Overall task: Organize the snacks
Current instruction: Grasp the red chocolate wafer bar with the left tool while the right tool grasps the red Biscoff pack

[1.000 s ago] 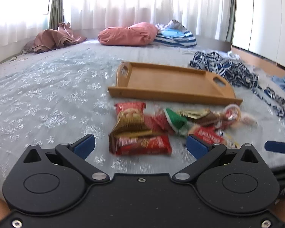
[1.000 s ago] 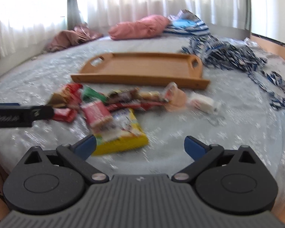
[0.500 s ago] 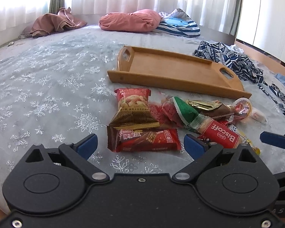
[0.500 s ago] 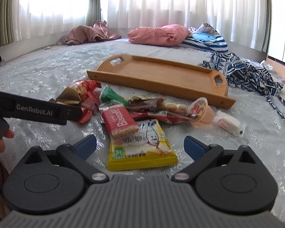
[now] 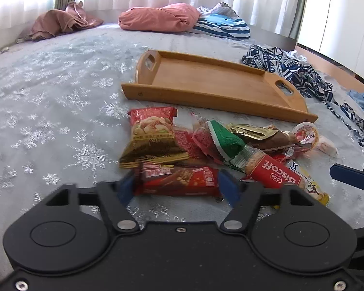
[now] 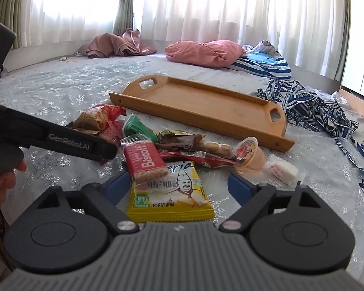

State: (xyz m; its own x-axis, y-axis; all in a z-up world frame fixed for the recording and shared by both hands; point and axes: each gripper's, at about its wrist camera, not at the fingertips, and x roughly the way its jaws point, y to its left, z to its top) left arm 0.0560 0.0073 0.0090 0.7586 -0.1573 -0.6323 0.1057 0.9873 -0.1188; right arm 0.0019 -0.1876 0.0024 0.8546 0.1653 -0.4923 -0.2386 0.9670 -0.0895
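Snacks lying in a loose heap on the snowflake-patterned bedspread (image 5: 60, 101), just in front of the wooden tray (image 5: 213, 82). Red wafer bar (image 5: 179, 180) sitting crosswise between the blue pads of the left gripper (image 5: 177, 186), one pad at each end of the wrapper, jaws narrowed around it; whether actually pinching, cannot tell. Peanut packet (image 5: 150, 135) resting just behind the bar, overlapping it. Green wrapper (image 5: 228, 140), Biscoff pack (image 6: 144, 162) and brown-gold wrapper (image 5: 259, 135) crowding to the right. Yellow cracker bag (image 6: 169, 194) lying between the spread fingers of the right gripper (image 6: 178, 189), untouched, its top edge tucked under the Biscoff pack. Jelly cup (image 6: 248, 152) tipping on its side beside a white candy (image 6: 282, 171). Pink pillow (image 5: 157, 17) and patterned cloth (image 5: 291, 70) sitting farther back.
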